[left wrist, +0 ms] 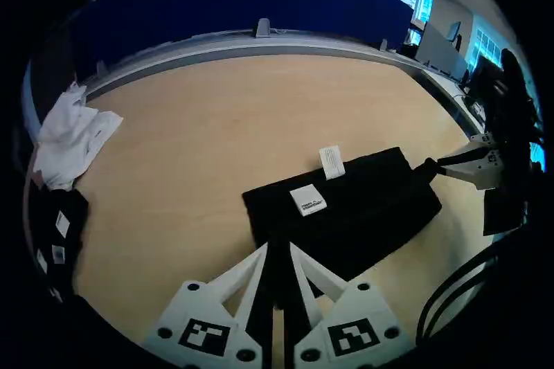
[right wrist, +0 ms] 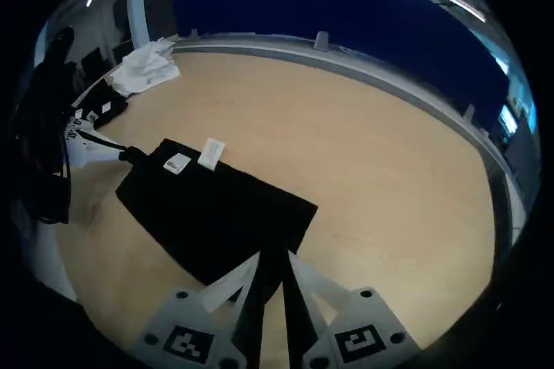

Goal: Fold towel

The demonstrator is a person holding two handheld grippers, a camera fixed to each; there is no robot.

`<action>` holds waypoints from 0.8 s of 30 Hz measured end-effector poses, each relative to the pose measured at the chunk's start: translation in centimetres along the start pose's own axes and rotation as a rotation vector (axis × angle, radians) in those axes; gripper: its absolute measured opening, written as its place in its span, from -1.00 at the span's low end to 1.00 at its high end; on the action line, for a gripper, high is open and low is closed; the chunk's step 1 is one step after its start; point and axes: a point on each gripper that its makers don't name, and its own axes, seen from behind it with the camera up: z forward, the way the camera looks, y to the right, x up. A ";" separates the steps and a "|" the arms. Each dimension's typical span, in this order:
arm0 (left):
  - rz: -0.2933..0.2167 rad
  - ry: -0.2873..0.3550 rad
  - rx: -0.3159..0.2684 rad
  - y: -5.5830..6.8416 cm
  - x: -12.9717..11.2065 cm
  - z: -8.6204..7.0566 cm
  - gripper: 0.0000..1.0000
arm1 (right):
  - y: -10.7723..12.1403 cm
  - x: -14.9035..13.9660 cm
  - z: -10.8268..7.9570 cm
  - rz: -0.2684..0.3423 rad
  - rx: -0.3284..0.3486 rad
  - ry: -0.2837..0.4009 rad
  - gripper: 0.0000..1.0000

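A black towel [left wrist: 360, 210] lies folded on the wooden table [left wrist: 208, 133], with two white tags [left wrist: 308, 199] near its upper edge. In the left gripper view, my left gripper [left wrist: 278, 255] is shut on the towel's near edge. My right gripper [left wrist: 431, 165] pinches the towel's far right corner. In the right gripper view, the same towel [right wrist: 208, 210] spreads ahead of my right gripper [right wrist: 272, 257], whose fingers are closed on its near corner. The left gripper [right wrist: 128, 154] holds the far left corner there.
A heap of white cloths [left wrist: 69, 133] [right wrist: 145, 68] sits at the table's far end, with dark tagged items [left wrist: 59, 230] [right wrist: 104, 106] beside it. A blue partition [left wrist: 242, 2] [right wrist: 332, 9] borders the desk. Black cables [left wrist: 450, 293] hang at the near right.
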 end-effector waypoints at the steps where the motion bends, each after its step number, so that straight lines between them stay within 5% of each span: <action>1: -0.003 -0.001 0.001 -0.1 0.0 0.3 -0.84 | 0.1 0.0 0.3 0.004 -0.001 -0.001 -0.72; 17: -0.018 -0.022 0.042 -1.3 0.0 3.1 -0.57 | 1.3 -0.1 3.2 0.056 -0.044 -0.009 -0.53; 24: -0.013 -0.028 0.060 -2.0 0.0 3.6 -0.37 | 2.1 0.2 3.7 0.030 -0.085 -0.012 -0.13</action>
